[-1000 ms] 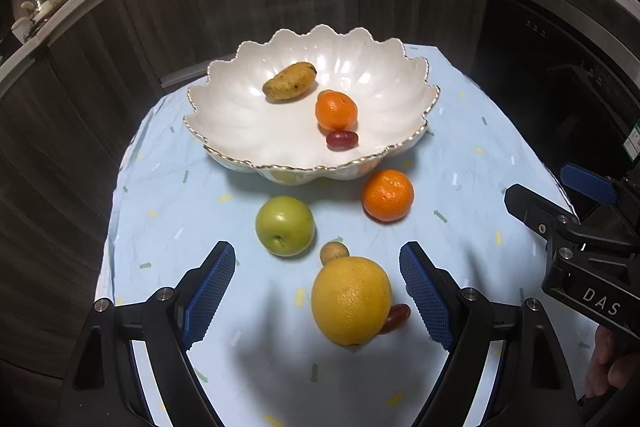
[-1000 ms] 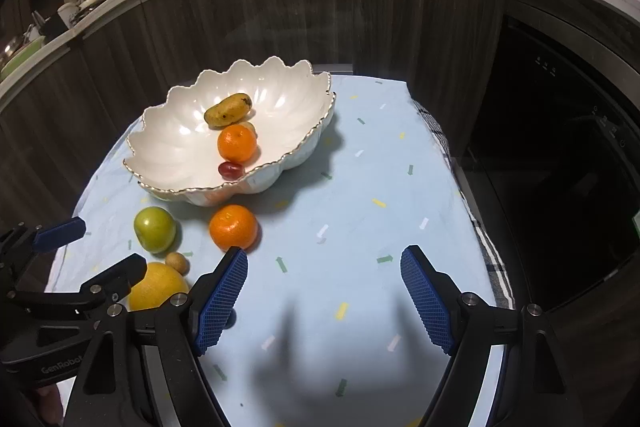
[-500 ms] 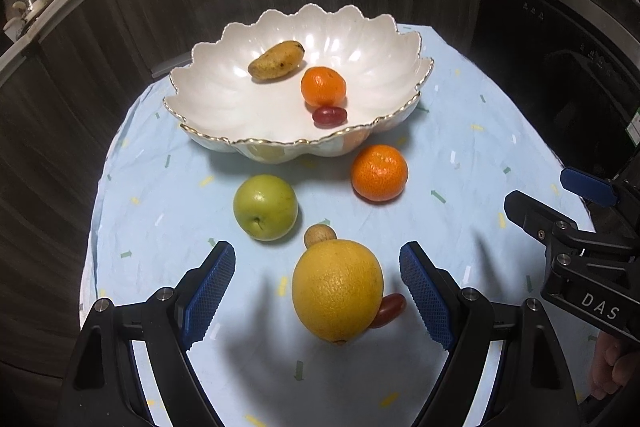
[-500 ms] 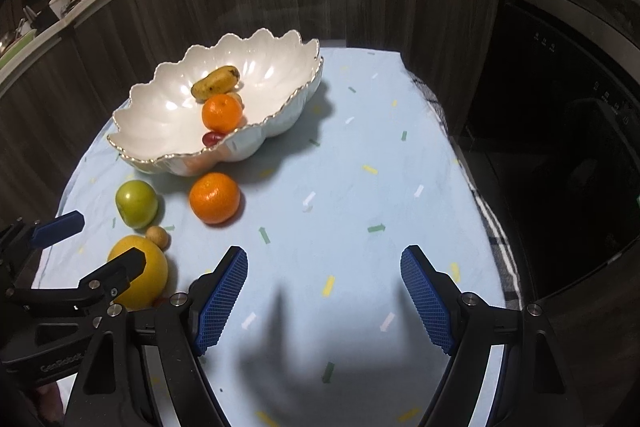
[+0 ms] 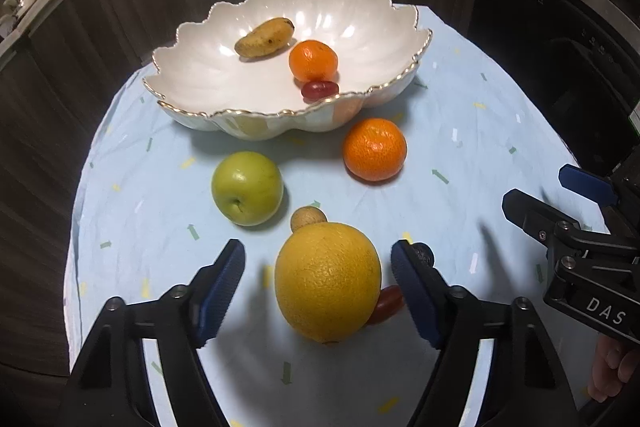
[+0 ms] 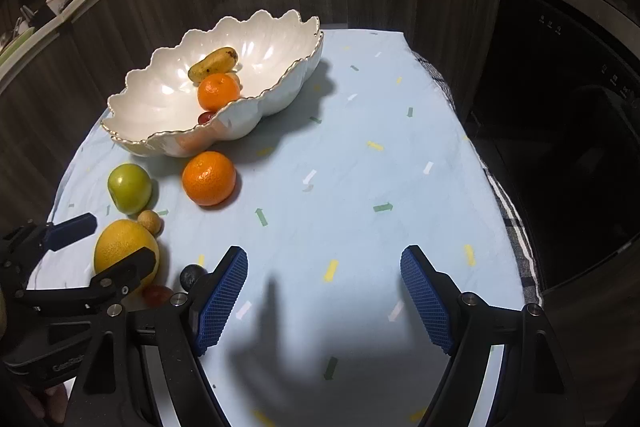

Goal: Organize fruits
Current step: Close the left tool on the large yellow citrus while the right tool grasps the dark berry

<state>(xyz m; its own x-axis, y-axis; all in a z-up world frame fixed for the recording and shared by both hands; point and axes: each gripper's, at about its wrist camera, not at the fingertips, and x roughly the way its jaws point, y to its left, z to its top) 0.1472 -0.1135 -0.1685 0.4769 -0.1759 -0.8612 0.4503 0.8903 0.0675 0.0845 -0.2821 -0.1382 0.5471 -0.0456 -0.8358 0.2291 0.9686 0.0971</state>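
Observation:
A big yellow citrus (image 5: pixel 328 281) lies on the light blue cloth between the fingers of my left gripper (image 5: pixel 318 249). The jaws are closing, with a narrow gap left on each side of the fruit. A red grape (image 5: pixel 387 303) and a dark round fruit (image 5: pixel 423 255) sit by its right finger, and a small tan fruit (image 5: pixel 308 218) just beyond. Farther off lie a green apple (image 5: pixel 247 188) and a mandarin (image 5: pixel 375 149). The scalloped white bowl (image 5: pixel 192 67) holds a yellow fruit, a mandarin and a red grape. My right gripper (image 6: pixel 324 259) stands open over bare cloth.
Dark wooden cabinet fronts curve behind the table. A black appliance (image 6: pixel 568 131) stands to the right, past the cloth's edge and a checked towel (image 6: pixel 516 227). Bare cloth (image 6: pixel 360 167) stretches right of the bowl. A person's hand (image 5: pixel 608 375) holds the right gripper.
Both grippers have sunk toward the table, so the fruit looks larger. The left jaws have narrowed around the yellow citrus. The dark round fruit now shows by the left gripper's right finger.

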